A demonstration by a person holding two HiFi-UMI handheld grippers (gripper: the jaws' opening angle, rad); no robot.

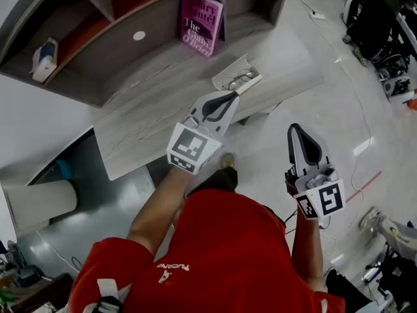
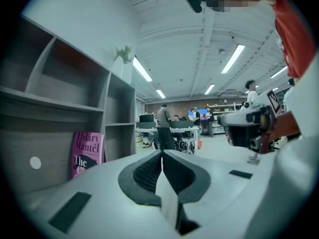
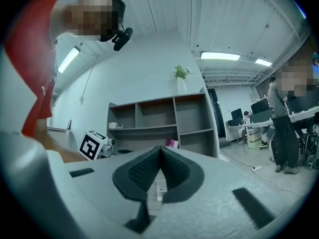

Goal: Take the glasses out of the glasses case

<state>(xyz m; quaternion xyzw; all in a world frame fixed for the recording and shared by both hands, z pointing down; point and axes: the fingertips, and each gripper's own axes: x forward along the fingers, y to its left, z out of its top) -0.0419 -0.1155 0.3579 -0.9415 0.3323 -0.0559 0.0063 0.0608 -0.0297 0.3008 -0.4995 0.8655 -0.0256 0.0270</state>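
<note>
**Both tools clenched, glasses (image 1: 241,81) lying in the open case (image 1: 229,69)**

Over on the left, a small white box (image 1: 44,59) sits on the shelf unit (image 1: 98,77) at the back of the desk (image 1: 150,119). Next along, a pink book (image 1: 201,23) leans upright in its own bay. Right of that, near the desk's right end, there's the case, lid flipped back, and the glasses rest inside it, dark frame showing against the pale lining.

Now the left gripper (image 1: 232,96): it reaches out level over the desktop, tips right at the near edge of the case. From here I can't tell whether they touch it. Its jaws are pressed together at the tips, and nothing is pinched between them.

Further right, the right gripper (image 1: 295,128) hangs out past the desk's edge, over the floor and well apart from the case. Its jaws are pressed together too, with nothing in them. The person in the red shirt (image 1: 221,253) stands at the front of the desk, both arms stretched forward.
</note>
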